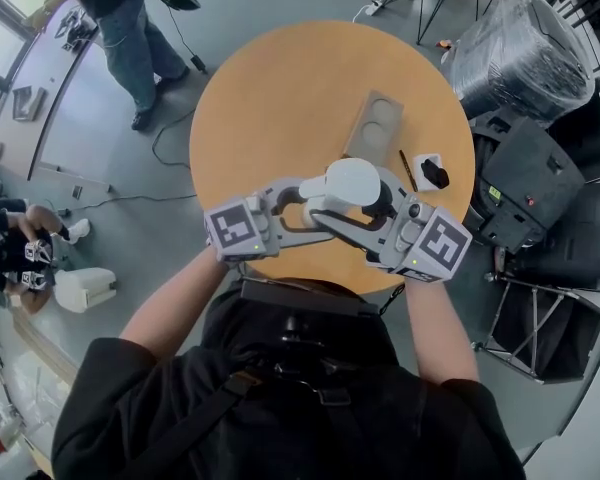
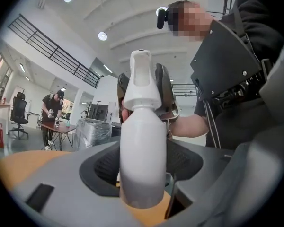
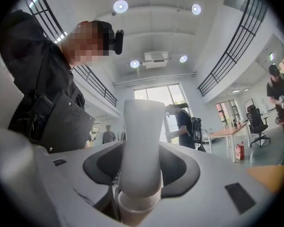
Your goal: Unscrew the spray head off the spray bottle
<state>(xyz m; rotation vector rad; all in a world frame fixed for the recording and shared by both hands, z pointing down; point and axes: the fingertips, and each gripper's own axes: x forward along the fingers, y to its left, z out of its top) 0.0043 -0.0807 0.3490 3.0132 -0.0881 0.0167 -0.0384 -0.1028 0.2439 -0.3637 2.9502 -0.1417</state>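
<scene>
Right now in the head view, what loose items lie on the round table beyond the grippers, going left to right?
tray with two round recesses → thin dark pen → small white-and-black object

A white spray bottle (image 1: 318,192) hangs over the near part of a round wooden table (image 1: 280,88), its rounded spray head (image 1: 352,181) facing up. The left gripper (image 1: 318,208) reaches in from the left and the right gripper (image 1: 377,208) from the right, and both pairs of jaws close on the bottle, almost meeting. Just beyond the jaws a flat tan tray (image 1: 375,128) with two round hollows lies on the table. Beyond the right jaws, and to their right, lie a thin dark stick (image 1: 407,169) and a small white and black object (image 1: 430,173). Well beyond the left jaws a person (image 1: 120,28) stands on the floor.
</scene>
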